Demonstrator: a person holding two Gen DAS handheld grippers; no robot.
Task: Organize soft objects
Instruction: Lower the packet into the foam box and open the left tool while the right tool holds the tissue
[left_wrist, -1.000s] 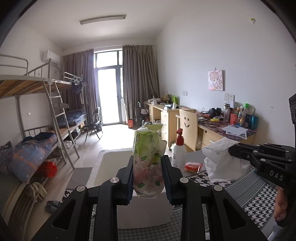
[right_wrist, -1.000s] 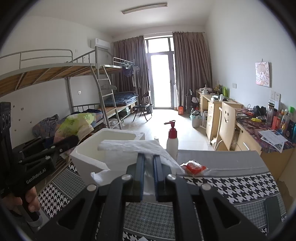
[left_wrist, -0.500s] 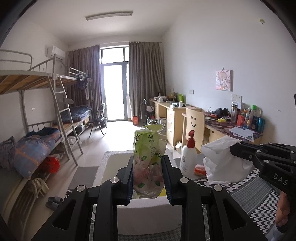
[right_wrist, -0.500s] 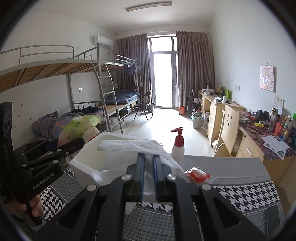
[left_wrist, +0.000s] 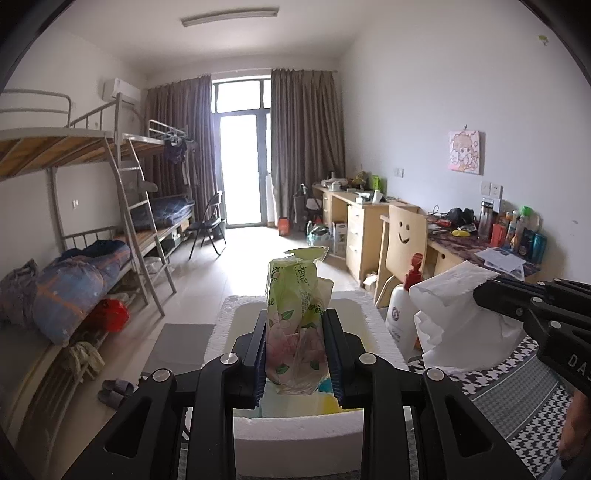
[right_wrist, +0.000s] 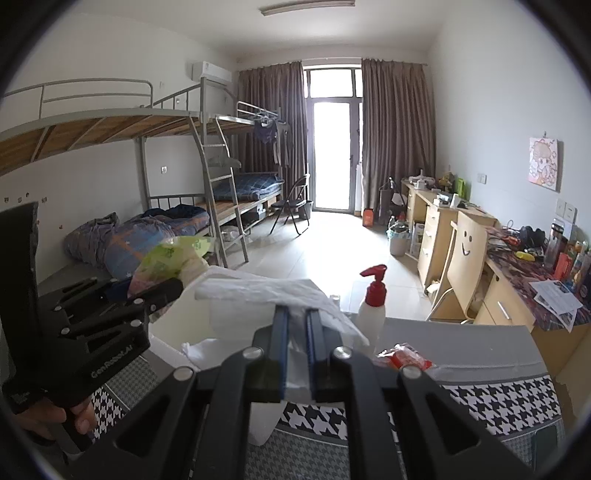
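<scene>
The white foam box (left_wrist: 295, 435) sits at the near left end of the checked table (right_wrist: 498, 398), its open top facing up. Both soft things hang in the air close to it, each clamped in a hand-held tool.

What could go wrong, as I judge it: the green tissue pack (left_wrist: 295, 317) is held low, so its floppy upper half could sag over or slide out if the squeeze eases before it is well inside the box. The white paper (right_wrist: 280, 291) is thin and loose; it could tear at the pinch point, or its trailing edge could catch the box rim or brush the pump bottle (right_wrist: 371, 314) just to its right and tip it. The two tools are close together, so they could also bump.

The left gripper (left_wrist: 297, 350) is clamped on the tissue pack, which stands upright between its jaws, right above the box opening. The right gripper (right_wrist: 295, 332) is pinched tight on the white paper, which billows out ahead of the jaws, just right of the box and above the table
</scene>
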